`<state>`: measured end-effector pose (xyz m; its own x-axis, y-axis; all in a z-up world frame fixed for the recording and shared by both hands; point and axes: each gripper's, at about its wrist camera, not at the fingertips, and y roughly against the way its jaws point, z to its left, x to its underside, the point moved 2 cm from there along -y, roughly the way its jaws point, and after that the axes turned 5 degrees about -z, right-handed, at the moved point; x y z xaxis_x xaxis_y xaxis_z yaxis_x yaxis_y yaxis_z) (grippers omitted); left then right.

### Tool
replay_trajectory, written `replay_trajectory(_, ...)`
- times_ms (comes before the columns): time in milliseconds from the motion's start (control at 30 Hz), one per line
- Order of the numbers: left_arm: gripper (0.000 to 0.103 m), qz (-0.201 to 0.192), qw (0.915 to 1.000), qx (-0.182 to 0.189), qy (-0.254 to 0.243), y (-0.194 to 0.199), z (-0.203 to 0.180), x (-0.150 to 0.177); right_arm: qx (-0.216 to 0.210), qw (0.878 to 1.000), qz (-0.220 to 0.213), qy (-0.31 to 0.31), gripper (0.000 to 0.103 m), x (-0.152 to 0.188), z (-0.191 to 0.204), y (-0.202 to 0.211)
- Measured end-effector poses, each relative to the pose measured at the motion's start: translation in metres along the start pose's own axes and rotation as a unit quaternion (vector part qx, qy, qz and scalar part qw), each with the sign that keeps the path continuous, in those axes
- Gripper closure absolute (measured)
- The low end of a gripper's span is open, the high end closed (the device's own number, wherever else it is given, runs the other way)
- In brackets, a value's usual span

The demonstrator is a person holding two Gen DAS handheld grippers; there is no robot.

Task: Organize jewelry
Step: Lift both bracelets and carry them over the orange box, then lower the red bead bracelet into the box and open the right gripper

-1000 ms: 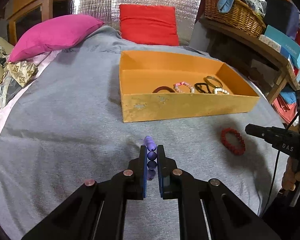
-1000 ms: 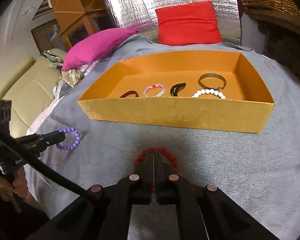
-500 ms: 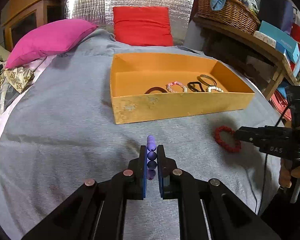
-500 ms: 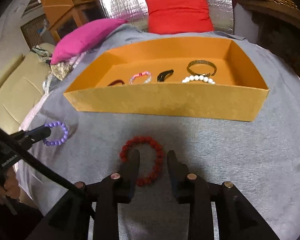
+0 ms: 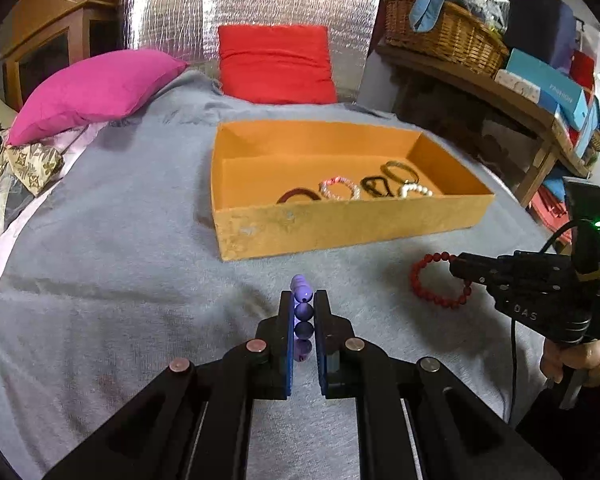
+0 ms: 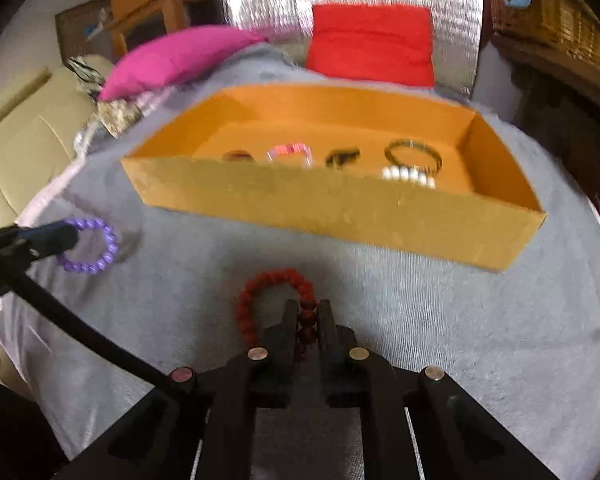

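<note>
My left gripper (image 5: pixel 303 304) is shut on a purple bead bracelet (image 5: pixel 302 316) and holds it above the grey cloth; it also shows in the right wrist view (image 6: pixel 90 246). My right gripper (image 6: pixel 307 312) is shut on a red bead bracelet (image 6: pixel 260 292), which also shows in the left wrist view (image 5: pixel 436 280). The orange box (image 5: pixel 340 220) ahead holds several bracelets, among them a pink one (image 5: pixel 340 189) and a white bead one (image 6: pixel 408 174).
A pink pillow (image 5: pixel 92 92) and a red cushion (image 5: pixel 276 64) lie behind the box. A wooden shelf with a wicker basket (image 5: pixel 440 36) and boxes stands at the right. A beige sofa (image 6: pixel 24 136) is at the left.
My right gripper opened around the red bracelet, then shut on it and lifted it slightly. My left gripper kept the purple bracelet and drifted a little.
</note>
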<state>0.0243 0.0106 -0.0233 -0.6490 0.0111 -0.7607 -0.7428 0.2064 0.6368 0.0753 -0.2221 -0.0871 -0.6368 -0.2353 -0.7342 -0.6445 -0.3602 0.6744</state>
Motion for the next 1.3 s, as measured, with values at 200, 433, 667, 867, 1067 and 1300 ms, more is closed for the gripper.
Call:
replay_trajectory(200,0.093,-0.033,0.9994,0.010,-0.001,0.009,-0.002,-0.010,-0.037,0.997,-0.070,-0.010,0.093,-0.016,0.006,0.033)
replay_trajectory(433,0.093,-0.058,0.9981,0.018,-0.006,0.014,-0.009,-0.020,-0.070,0.989,-0.128,-0.024,0.093,-0.030,0.016,0.058)
replay_trajectory(667,0.093,-0.076,0.9968,0.026,-0.005,0.018,-0.011,-0.031,-0.089,0.984,-0.146,-0.041,0.093,-0.043,0.016,0.067)
replay_trajectory(867,0.093,-0.094,0.9950,0.032,-0.002,0.019,-0.010,-0.046,-0.095,0.980,-0.163,-0.058,0.093,-0.061,0.013,0.068)
replay_trajectory(1067,0.093,-0.102,0.9940,0.039,0.003,0.014,-0.008,-0.058,-0.102,0.978,-0.165,-0.081,0.093,-0.080,0.008,0.058)
replay_trajectory(1300,0.093,-0.103,0.9936,0.046,-0.001,0.003,-0.012,-0.070,-0.098,0.978,-0.162,-0.084,0.093,-0.100,0.007,0.038)
